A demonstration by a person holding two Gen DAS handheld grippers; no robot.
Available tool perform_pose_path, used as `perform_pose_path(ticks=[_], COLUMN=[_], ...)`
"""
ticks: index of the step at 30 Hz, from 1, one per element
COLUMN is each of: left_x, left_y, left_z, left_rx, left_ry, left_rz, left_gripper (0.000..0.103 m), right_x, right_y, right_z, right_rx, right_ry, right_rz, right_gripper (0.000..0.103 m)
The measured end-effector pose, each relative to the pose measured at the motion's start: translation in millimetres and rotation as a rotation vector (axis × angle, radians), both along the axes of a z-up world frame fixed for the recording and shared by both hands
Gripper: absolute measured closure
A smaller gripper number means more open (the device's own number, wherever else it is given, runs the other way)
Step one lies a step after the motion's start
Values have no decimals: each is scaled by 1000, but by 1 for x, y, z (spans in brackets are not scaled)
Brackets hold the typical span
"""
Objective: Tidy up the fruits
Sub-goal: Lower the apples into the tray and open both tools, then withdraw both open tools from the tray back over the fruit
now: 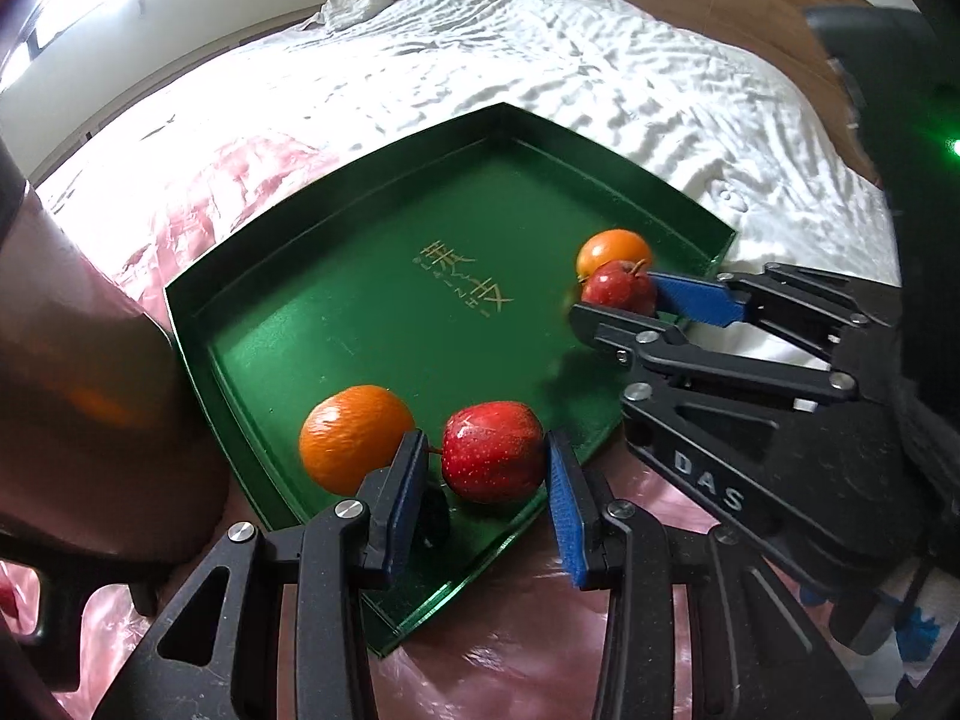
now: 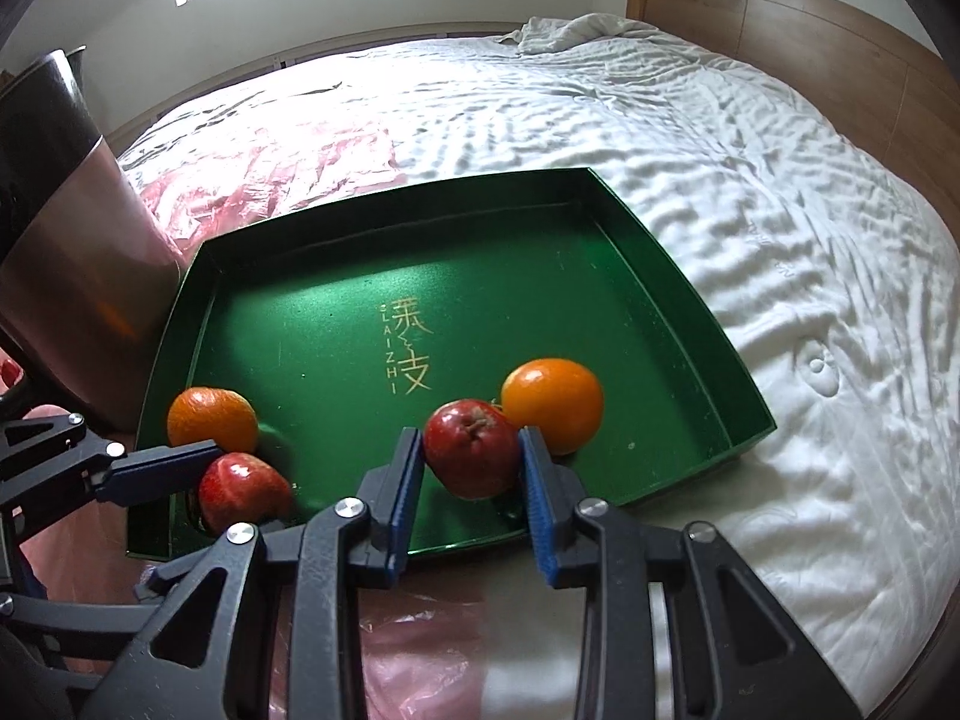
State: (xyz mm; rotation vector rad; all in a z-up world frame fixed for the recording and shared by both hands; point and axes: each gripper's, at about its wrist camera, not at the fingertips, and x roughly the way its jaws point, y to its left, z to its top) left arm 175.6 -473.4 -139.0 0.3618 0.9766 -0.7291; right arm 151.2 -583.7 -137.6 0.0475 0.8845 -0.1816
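Note:
A green tray [image 1: 360,330] [image 2: 300,348] with gold lettering lies on a bed. At its near-left corner my left gripper [image 1: 483,444] [image 2: 240,486] is shut on a red apple [image 1: 492,450] [image 2: 240,495], low over the tray floor. An orange [image 1: 354,444] [image 2: 210,417] lies right beside that apple. Toward the tray's right side my right gripper [image 2: 471,450] [image 1: 615,300] is shut on a second, darker red apple [image 2: 471,456] [image 1: 618,291]. This apple sits against another orange [image 2: 552,402] [image 1: 612,249].
A tall shiny metal container [image 1: 90,390] [image 2: 60,240] stands against the tray's left edge. Pink plastic sheeting [image 1: 510,630] [image 2: 390,660] lies under the tray's near side. Rumpled white bedding [image 2: 780,240] spreads to the right and beyond, up to a wooden headboard [image 2: 780,18].

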Motion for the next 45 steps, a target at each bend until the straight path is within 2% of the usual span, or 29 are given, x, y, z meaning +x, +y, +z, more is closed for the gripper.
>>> perform_pose_path(ticks=[11,13,15,19,26,32,35,45], left_x=[4,2,0,-4,-21,-47,-64,-113], left_y=[8,10,13,21,38,70,91,174], left_z=[-3,-1,2,8,24,42,51,71], left_rx=[0,2,2,-4,-28,-54,-58,-73], left_ry=[3,6,1,5,3,-7,-25,-75], left_rz=[26,24,28,43,49,60,66,155], left_gripper=[67,65,63,55,53,51,51,48], right_x=[1,0,-2,-8,-29,-52,-67,-114], right_y=[7,10,11,13,23,40,55,114], right_z=[0,0,1,5,19,31,38,62], right_rx=[-24,-35,-29,-31,-41,-49,-49,-45], right_ry=[2,6,9,8,-4,-7,-11,-42], right_rz=[-2,-1,-2,-11,-23,-21,-14,30], right_gripper=[53,34,29,27,15,8,0,0])
